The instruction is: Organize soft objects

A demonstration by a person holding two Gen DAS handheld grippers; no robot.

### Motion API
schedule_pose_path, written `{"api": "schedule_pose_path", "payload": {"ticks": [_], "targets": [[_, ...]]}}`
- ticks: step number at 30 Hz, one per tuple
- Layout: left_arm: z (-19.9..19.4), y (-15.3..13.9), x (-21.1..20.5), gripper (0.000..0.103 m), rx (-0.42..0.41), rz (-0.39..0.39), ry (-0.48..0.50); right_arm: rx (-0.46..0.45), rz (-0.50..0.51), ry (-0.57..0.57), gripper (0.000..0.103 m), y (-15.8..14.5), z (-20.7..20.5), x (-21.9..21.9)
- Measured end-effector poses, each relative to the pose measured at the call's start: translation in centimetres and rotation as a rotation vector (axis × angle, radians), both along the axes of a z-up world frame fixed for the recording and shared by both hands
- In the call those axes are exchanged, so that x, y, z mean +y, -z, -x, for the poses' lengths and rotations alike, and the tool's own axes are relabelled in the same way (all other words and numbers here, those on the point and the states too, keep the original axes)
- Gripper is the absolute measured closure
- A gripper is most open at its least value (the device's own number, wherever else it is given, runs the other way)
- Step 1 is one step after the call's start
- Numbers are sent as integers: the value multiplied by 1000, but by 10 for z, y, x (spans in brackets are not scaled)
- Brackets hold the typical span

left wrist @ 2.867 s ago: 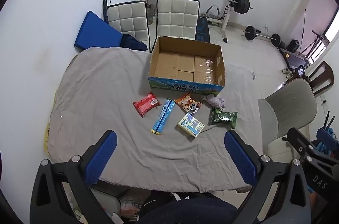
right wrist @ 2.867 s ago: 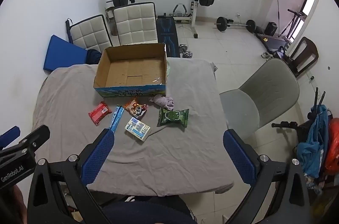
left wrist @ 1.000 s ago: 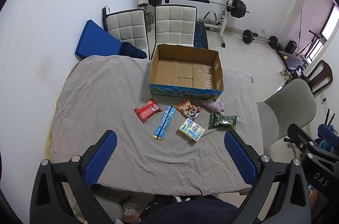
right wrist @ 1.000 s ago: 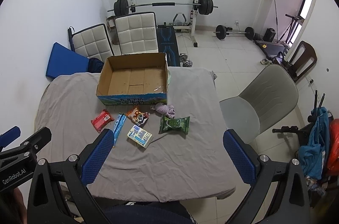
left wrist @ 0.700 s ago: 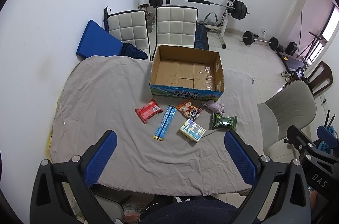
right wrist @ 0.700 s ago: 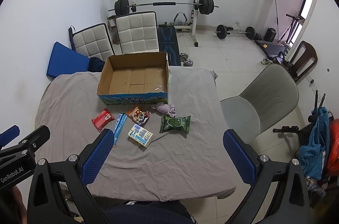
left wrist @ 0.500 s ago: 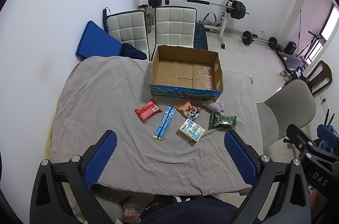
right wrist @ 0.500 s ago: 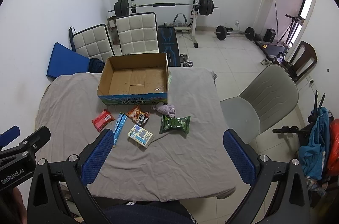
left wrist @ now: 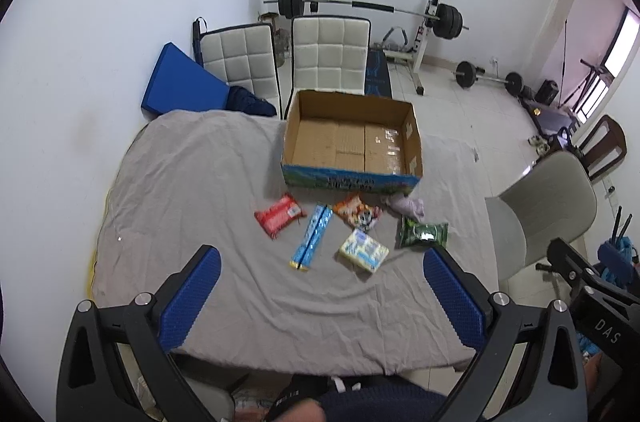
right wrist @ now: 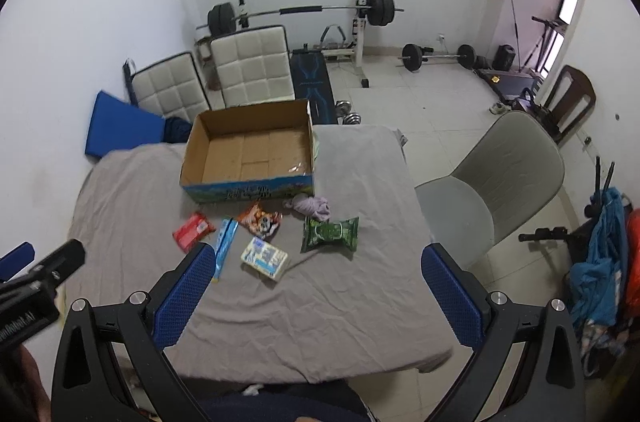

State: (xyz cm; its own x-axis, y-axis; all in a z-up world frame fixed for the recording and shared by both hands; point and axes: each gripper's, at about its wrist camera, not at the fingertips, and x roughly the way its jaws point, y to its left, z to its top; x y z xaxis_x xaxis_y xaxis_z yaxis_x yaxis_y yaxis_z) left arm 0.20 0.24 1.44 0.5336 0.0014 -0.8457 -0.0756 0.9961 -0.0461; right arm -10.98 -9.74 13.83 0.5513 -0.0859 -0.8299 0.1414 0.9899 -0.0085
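An open, empty cardboard box (left wrist: pixel 352 142) (right wrist: pixel 250 152) stands at the far side of a grey-covered table (left wrist: pixel 192 182) (right wrist: pixel 352 294). In front of it lie a red packet (left wrist: pixel 278 220) (right wrist: pixel 192 230), a blue stick pack (left wrist: pixel 312 236) (right wrist: pixel 225 242), an orange snack bag (left wrist: pixel 358 216) (right wrist: pixel 260 218), a white-blue tissue pack (left wrist: pixel 363 250) (right wrist: pixel 265 257), a green wipes pack (left wrist: pixel 424 233) (right wrist: pixel 330 233) and a lilac cloth (left wrist: pixel 408 204) (right wrist: pixel 310 204). My left gripper (left wrist: pixel 320 294) and right gripper (right wrist: pixel 316 292) are open and empty, high above the near table edge.
Two white padded chairs (left wrist: pixel 328 58) and a blue mat (left wrist: pixel 180 90) stand behind the table. A grey chair (right wrist: pixel 496 178) stands at the table's right side. A barbell rack (right wrist: pixel 360 10) and weights (right wrist: pixel 434 56) are on the floor behind.
Both grippers have drifted slightly; the box and packs sit a little lower in both views than 2.9 s ago. Nothing on the table has moved.
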Motion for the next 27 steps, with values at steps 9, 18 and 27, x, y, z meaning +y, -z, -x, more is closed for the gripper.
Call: {"api": "schedule_pose_path", "payload": {"ticks": [9, 18, 27], "targets": [[-73, 101, 30, 0, 217, 150, 0, 137, -65, 2, 0, 90, -72, -43], [-120, 247, 25, 1, 560, 352, -61, 420, 157, -222, 0, 238, -149, -52], [-156, 323, -14, 5, 695, 328, -149, 623, 261, -580, 1, 381, -220, -32]]}}
